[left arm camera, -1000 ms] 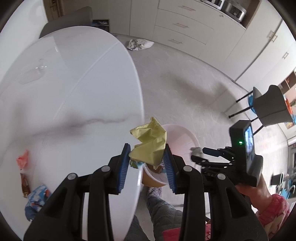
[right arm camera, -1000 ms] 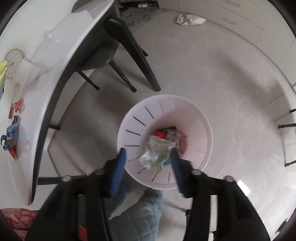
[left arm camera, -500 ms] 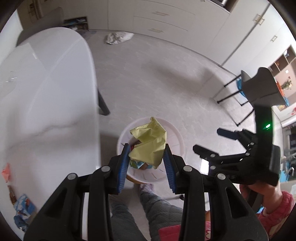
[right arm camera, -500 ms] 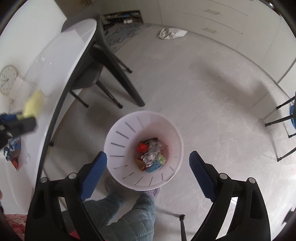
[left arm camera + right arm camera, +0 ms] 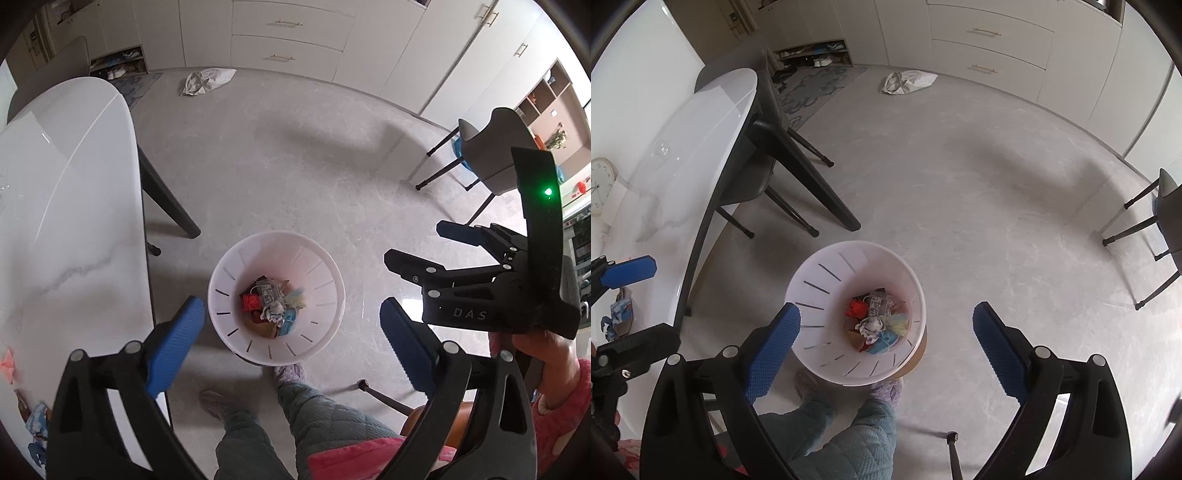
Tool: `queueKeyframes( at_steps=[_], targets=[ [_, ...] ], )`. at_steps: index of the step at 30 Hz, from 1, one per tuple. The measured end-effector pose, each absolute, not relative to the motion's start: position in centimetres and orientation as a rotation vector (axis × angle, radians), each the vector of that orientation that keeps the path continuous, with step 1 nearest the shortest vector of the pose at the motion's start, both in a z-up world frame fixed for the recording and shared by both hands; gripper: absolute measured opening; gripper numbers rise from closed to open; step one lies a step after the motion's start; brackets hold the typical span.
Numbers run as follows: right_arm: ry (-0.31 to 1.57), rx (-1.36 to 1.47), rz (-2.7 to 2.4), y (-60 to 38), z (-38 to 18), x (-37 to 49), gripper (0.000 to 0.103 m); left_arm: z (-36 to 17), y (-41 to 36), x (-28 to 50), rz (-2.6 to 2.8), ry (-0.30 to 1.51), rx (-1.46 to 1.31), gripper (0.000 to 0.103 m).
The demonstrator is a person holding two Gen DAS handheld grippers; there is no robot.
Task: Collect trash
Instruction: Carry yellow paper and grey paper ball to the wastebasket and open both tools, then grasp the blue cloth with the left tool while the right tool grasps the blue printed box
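**A:** Both sets of tongs hang above the white bin [image 5: 276,295] on the floor, the left tongs [image 5: 291,334] just sprung wide, nothing between them.

**B:** And the right tongs [image 5: 886,343]?

**A:** Spread wide too, empty. They hover there so drops land inside; crumpled wrappers [image 5: 877,325] lie at the bin's bottom.

**B:** Anything left?

**A:** Scraps [image 5: 35,424] wait on the white counter [image 5: 74,221], likely next.

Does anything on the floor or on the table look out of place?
Yes. A crumpled white bag lies loose on the floor near the drawers, far from the white bin. Some wrappers also remain at the table edge. Nothing has spilled around the bin.
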State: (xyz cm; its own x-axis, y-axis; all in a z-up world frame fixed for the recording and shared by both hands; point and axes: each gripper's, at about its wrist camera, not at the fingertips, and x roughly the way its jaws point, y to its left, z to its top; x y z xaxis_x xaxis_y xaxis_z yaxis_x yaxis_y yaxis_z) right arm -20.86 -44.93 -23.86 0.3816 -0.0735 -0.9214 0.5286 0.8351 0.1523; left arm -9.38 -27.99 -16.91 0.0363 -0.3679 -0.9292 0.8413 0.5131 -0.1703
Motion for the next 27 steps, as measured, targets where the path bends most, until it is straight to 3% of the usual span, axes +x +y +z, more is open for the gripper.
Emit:
queueKeyframes(
  at_steps=[13, 27],
  targets=[
    [1.073, 0.39, -0.321, -41.9, -20.3, -18.0, 0.094, -12.7, -23.4, -6.6, -0.887, 1.097, 0.387, 0.092],
    [1.021, 0.203, 0.13, -26.3, -16.7, -5.9, 0.096, -8.5, -2.0, 0.7, -0.486, 1.015, 0.251, 0.092]
  ],
)
